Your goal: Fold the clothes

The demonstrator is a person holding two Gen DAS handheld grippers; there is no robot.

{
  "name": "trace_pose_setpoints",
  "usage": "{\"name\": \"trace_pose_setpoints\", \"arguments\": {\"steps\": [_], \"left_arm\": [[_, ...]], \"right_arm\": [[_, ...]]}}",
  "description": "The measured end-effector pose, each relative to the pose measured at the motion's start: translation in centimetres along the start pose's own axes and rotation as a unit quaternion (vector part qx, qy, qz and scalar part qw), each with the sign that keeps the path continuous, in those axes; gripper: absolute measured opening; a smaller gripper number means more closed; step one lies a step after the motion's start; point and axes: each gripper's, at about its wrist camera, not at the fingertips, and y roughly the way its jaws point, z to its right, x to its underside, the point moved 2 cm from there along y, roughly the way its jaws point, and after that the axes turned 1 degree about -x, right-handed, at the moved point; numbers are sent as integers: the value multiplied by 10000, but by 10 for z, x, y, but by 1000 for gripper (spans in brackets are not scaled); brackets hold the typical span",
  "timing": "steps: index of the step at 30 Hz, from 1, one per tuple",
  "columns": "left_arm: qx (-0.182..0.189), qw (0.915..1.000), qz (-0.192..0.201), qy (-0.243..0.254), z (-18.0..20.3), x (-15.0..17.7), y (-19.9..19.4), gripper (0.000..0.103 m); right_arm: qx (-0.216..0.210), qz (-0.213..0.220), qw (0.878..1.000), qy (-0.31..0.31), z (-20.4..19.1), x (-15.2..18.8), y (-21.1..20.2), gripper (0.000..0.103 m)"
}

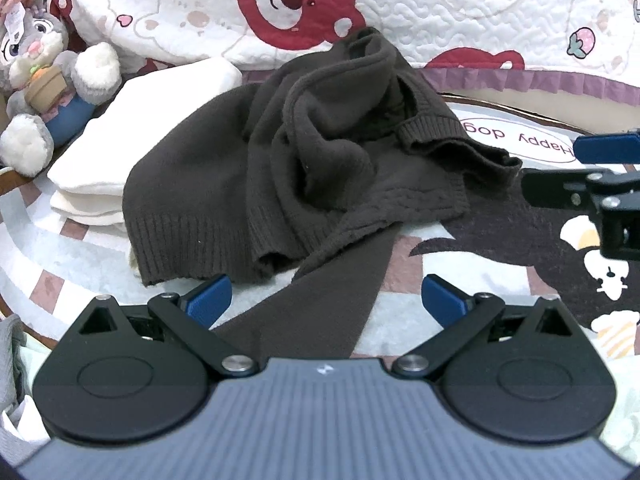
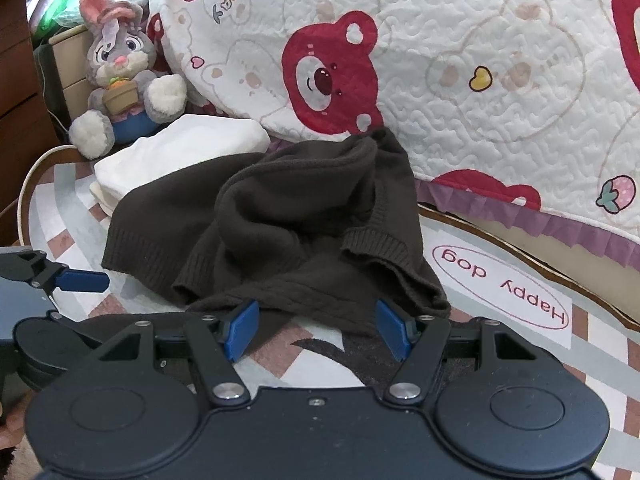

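left gripper (image 1: pixel 326 298): jaws spread as wide as they go, holding nothing; a flat dark brown strip of the garment runs up between the blue pads, but they don't touch it

right gripper (image 2: pixel 318 330): also wide open and empty, hovering right at the near hem

sweater (image 2: pixel 276 232): dark brown knit, just ahead of both grippers, dumped in a crumpled heap on the rug (image 2: pixel 520 344), one ribbed cuff flopped out to the right

folded stuff (image 1: pixel 120 152): cream-white stack beyond the sweater on the left, already neat, so that bit looks done

plush bunny (image 2: pixel 120 80): far left, next to the bed quilt (image 2: pixel 480 80)

progress: honestly barely started on this one, I'd say. Still needs spreading flat, sleeves in, then folding
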Motion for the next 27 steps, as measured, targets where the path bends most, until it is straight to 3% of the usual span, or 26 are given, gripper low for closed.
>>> {"name": "trace_pose_setpoints", "arguments": {"steps": [7, 15, 27], "left_arm": [[15, 10000, -30, -67, -4, -2, 2, 103], [79, 9998, -82, -176, -6, -1, 10, 103], [76, 9997, -111, -197, -7, 1, 13, 103]], "right_arm": [[90, 42, 9999, -109, 2, -4, 2, 70], [-96, -18, 9994, 329, 6, -7, 9, 70], [1, -106, 9992, 378, 9, -6, 14, 70]]}}
